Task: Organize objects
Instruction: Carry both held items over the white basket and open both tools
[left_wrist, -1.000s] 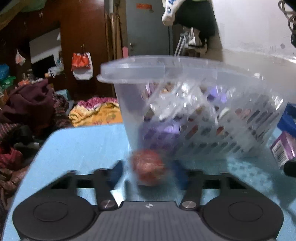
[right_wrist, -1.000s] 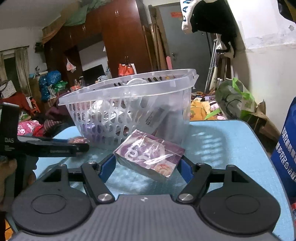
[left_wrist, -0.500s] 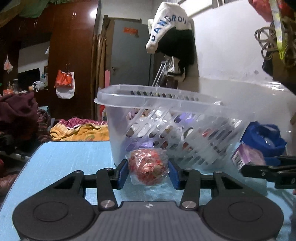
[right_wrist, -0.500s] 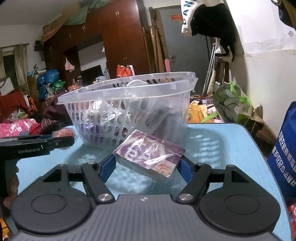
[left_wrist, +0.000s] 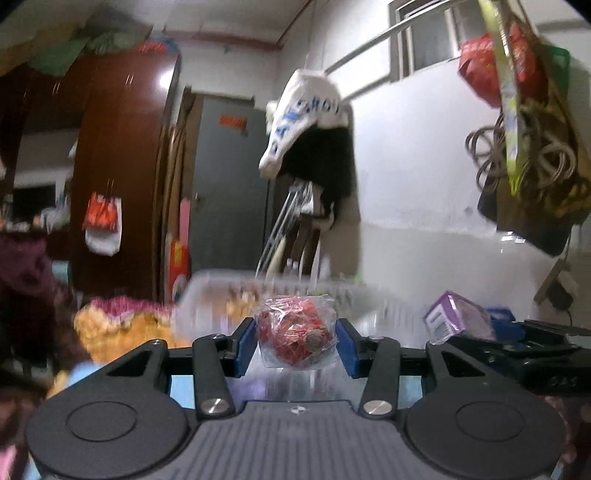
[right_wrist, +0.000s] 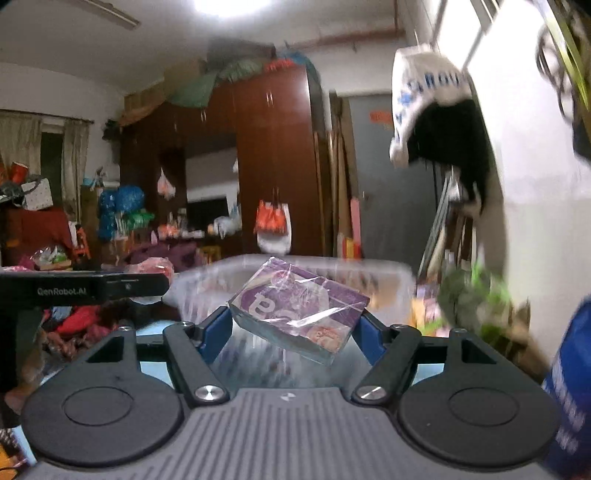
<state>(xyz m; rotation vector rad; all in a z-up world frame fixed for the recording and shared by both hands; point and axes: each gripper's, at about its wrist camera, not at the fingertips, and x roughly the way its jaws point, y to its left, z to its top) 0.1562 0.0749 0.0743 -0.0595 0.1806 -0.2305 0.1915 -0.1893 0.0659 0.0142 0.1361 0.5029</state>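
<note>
Left wrist view: the left gripper (left_wrist: 296, 341) pinches a clear-wrapped bundle of red sweets (left_wrist: 296, 334) between its two blue pads (left_wrist: 246, 345), one pad touching each side. The bundle sits in front of the near rim of the clear plastic basket (left_wrist: 218, 295), which is blurred; whether the bundle is above the rim or just short of it cannot be told. To the right, the right gripper (left_wrist: 517, 349) shows side-on with a purple box (left_wrist: 456, 319) at its tip, close to the basket's right end. Far behind hang a white cloth with blue letters (left_wrist: 306, 118) over a dark garment, and a grey door (left_wrist: 229, 192) beside a brown wardrobe (left_wrist: 122, 177).

Right wrist view: the right gripper (right_wrist: 293, 326) clamps the purple box (right_wrist: 299, 310), wrapped in shiny film and tilted, with its right end lower; the blue pads (right_wrist: 216, 330) press on its two ends. The box hangs in front of the basket (right_wrist: 388, 280), whose rim is smeared by blur. At left, the left gripper (right_wrist: 162, 282) reaches in level, the red bundle (right_wrist: 157, 267) at its tip near the basket's left end.
</note>
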